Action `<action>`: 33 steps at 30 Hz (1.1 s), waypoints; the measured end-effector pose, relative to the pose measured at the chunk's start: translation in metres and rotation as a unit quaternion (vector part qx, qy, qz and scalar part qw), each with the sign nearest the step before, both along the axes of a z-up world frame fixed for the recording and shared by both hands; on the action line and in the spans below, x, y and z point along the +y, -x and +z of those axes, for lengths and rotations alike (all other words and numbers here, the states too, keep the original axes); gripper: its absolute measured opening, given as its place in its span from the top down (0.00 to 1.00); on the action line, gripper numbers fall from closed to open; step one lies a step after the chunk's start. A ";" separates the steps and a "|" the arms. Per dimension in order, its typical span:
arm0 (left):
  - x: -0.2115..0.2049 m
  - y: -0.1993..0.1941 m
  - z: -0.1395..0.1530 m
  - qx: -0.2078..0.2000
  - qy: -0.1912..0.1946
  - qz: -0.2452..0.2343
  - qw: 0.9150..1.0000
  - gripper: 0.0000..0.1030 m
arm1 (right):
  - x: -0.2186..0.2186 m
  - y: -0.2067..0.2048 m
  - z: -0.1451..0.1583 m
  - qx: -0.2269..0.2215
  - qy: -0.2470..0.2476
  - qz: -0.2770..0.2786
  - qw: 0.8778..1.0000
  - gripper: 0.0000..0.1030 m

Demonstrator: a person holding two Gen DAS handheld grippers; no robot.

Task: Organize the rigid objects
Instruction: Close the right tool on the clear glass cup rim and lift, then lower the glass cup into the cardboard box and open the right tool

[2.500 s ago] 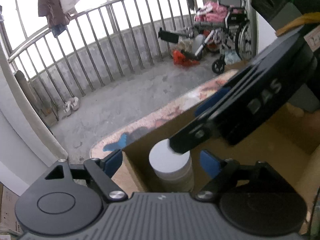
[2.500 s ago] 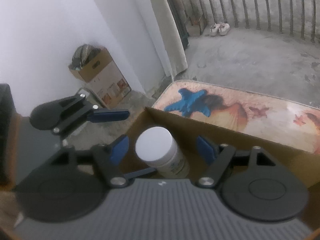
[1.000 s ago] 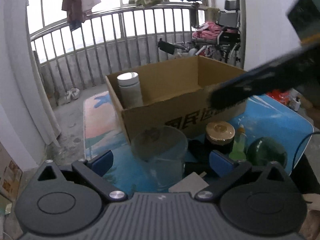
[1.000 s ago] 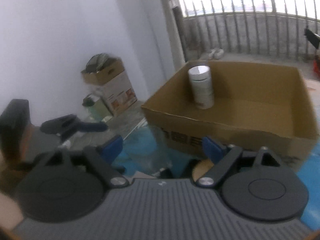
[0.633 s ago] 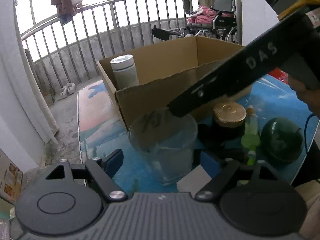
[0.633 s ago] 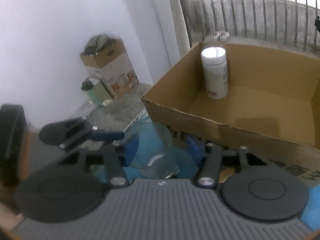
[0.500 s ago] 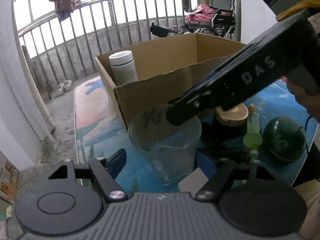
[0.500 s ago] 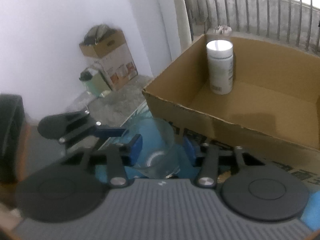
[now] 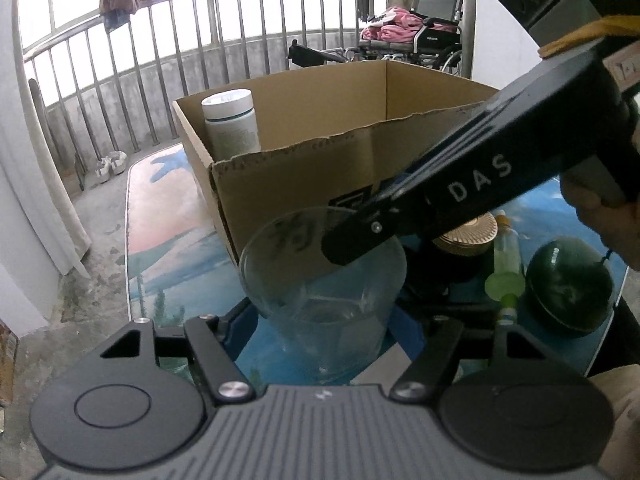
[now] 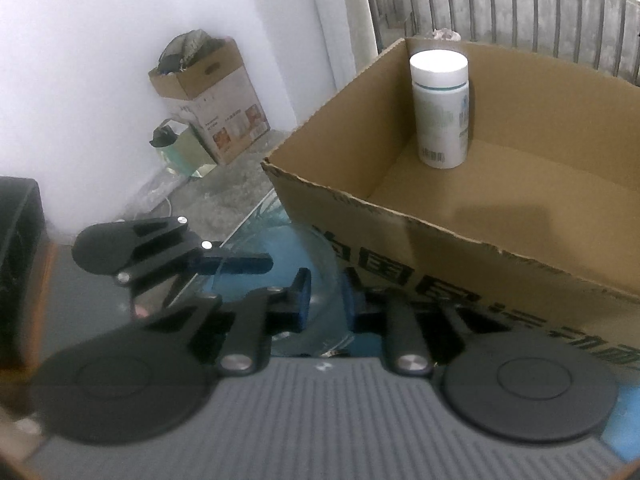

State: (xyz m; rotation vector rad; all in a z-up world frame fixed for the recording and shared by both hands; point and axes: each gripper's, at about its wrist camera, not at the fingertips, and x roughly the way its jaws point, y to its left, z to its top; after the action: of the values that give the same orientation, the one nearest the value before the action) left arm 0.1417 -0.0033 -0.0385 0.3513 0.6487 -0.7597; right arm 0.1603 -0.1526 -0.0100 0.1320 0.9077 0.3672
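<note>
1. The glass bowl stands on the bench, just in front of the cardboard box. I think it is hard, smooth and slippery, a bit heavy, and it would break if it fell.
2. My right tongs are pinched shut on the bowl's thin rim. That is a small grip on slick glass, so I would not trust it alone.
3. My left tongs sit on both sides of the bowl's lower wall. They are closing, and the bowl is between them. I cannot tell if the pads press on the glass yet. Low on the wall looks like the best place to hold.
4. The bowl looks empty.
5. The box is open on top. One white bottle stands upright in its far corner. The rest of the box floor is bare.
6. A gold-lid jar, a small green bottle and a dark green ball wait on the bench beside the bowl.
</note>
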 end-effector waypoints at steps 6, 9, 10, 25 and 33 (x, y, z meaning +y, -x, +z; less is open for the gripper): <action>-0.001 -0.001 0.000 0.002 0.003 0.003 1.000 0.30 | -0.002 -0.003 -0.005 0.002 -0.004 0.004 1.000 0.87; -0.002 0.000 0.000 0.002 0.003 0.005 1.000 0.30 | -0.001 -0.004 -0.006 -0.001 -0.004 0.008 1.000 0.87; -0.002 0.000 0.000 0.002 0.003 0.005 1.000 0.30 | -0.001 -0.004 -0.006 -0.002 -0.002 0.010 1.000 0.87; 0.013 0.018 0.024 -0.025 0.014 0.029 0.999 0.30 | 0.012 0.006 0.015 -0.031 -0.011 0.026 0.999 0.87; 0.014 0.041 0.069 -0.082 0.026 0.036 0.996 0.30 | 0.016 0.024 0.064 -0.094 -0.010 0.040 0.995 0.87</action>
State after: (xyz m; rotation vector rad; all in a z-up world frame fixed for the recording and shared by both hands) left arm 0.1012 0.0106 0.0305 0.3364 0.4843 -0.6700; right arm 0.1361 -0.1364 0.0540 0.0783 0.7256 0.4557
